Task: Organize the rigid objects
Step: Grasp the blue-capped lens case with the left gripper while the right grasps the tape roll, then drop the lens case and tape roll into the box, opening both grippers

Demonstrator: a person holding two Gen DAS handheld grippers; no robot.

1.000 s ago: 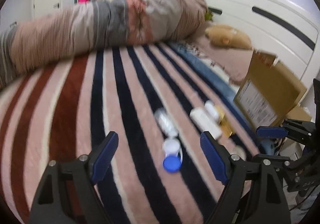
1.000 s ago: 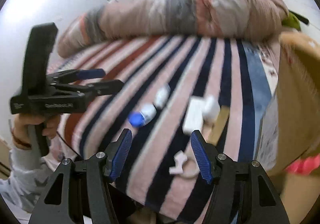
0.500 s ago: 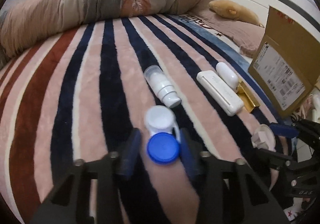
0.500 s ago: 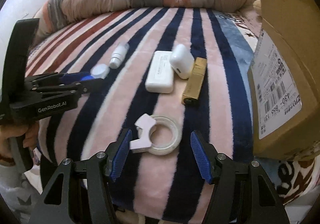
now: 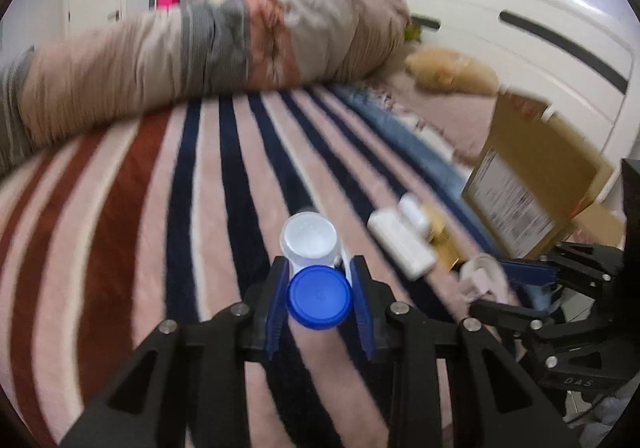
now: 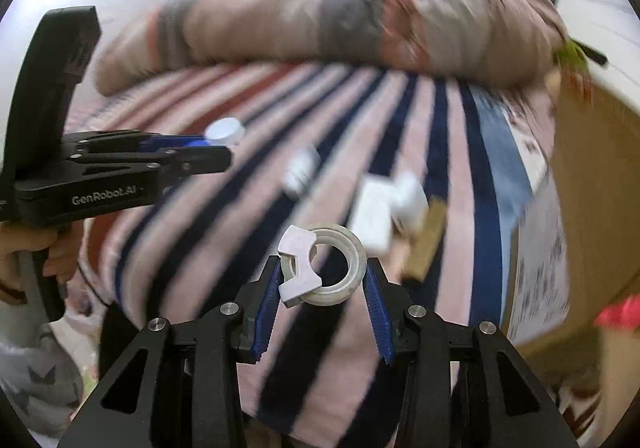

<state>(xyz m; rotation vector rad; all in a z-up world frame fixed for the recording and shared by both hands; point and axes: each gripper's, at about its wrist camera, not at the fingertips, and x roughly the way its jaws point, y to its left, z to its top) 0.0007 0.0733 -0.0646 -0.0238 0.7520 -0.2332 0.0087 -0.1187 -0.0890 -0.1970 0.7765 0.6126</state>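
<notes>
At the bottom centre of the left wrist view, my left gripper (image 5: 320,290) is clamped on a contact lens case (image 5: 316,268), its blue pads pressed against both sides; the case's blue cap sits nearest the camera and its white cap points away. Beneath it lies a striped blanket (image 5: 160,208) in pink, navy and rust bands. To the right of centre, blurred, a white rectangular case (image 5: 400,244) rests on the blanket beside a white rounded case (image 5: 414,210) and a gold box (image 5: 444,244). A cardboard box (image 5: 532,188) stands at the right edge, and a rolled duvet (image 5: 200,48) crosses the upper part of the frame. At the bottom centre of the right wrist view, my right gripper (image 6: 323,280) holds a tape dispenser (image 6: 324,268), a clear roll with a white cutter on its left, pinched between the pads. A small white bottle (image 6: 300,170) lies on the blanket just above centre, blurred.
</notes>
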